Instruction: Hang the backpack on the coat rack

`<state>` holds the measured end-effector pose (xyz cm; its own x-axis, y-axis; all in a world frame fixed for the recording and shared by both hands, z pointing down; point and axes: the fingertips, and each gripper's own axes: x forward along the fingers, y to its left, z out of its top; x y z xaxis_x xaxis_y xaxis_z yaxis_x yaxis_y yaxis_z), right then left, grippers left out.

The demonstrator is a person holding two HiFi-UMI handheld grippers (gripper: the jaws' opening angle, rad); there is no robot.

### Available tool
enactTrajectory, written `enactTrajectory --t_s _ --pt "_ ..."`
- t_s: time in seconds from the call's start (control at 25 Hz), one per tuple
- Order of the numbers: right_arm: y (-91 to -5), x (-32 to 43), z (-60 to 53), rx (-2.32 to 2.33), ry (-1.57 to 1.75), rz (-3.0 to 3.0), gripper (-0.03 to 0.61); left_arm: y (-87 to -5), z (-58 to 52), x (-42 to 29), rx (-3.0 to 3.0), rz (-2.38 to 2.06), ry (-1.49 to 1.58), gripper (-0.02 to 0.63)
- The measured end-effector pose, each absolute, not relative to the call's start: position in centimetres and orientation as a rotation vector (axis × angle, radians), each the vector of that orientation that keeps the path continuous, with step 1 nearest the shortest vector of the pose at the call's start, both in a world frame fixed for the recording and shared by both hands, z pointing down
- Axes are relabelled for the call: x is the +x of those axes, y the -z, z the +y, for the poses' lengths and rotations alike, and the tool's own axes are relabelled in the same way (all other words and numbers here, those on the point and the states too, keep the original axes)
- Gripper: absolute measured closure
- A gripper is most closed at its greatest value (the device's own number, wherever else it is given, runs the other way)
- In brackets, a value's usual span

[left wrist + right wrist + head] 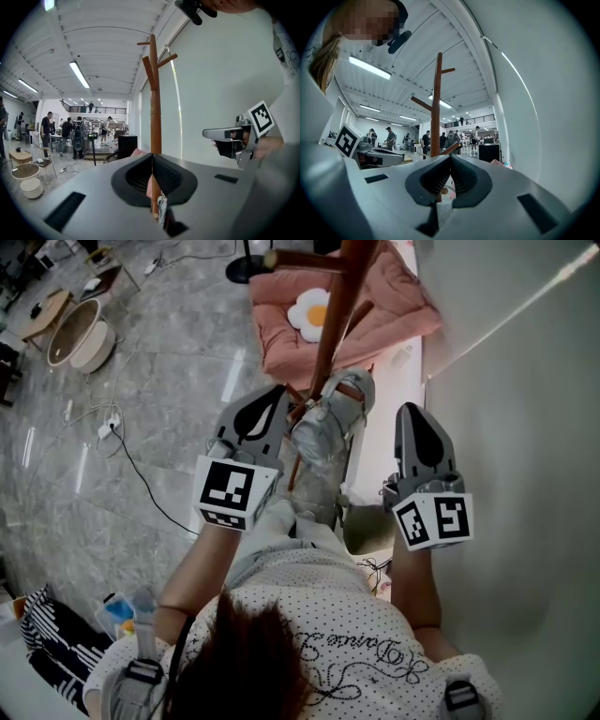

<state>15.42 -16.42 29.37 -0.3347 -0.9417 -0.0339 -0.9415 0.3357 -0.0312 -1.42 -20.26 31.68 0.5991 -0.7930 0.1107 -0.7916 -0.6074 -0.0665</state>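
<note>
A brown wooden coat rack (335,310) rises in front of me; its pole (154,108) and pegs fill the middle of both gripper views (436,108). A silver-grey backpack (328,427) with a brown strap rests against the pole between my two grippers. Which peg bears it I cannot tell. My left gripper (270,395) is shut and empty just left of the backpack, its tips (152,157) in line with the pole. On the other side my right gripper (411,411) is shut and empty too, a little apart from the backpack, its tips (450,157) below a low peg.
A pink cushion with a daisy (319,307) lies by the rack's foot. A white wall (525,427) stands close on the right, with a white ledge (398,418) below it. Cables (122,456) and a round basket (75,334) lie on the grey floor at left. Several people (65,131) stand far off.
</note>
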Motion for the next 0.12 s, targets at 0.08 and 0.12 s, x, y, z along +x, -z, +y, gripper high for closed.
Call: enactTrajectory --t_s 0.08,0.12 --pt "-29.41 15.45 -16.45 -1.785 0.012 2.530 0.566 -31.90 -20.21 -1.41 -2.806 1.386 0.213 0.609" --pt "-29.43 15.47 -16.46 -1.785 0.013 2.531 0.566 -31.99 -20.19 -1.41 -2.808 1.385 0.218 0.609"
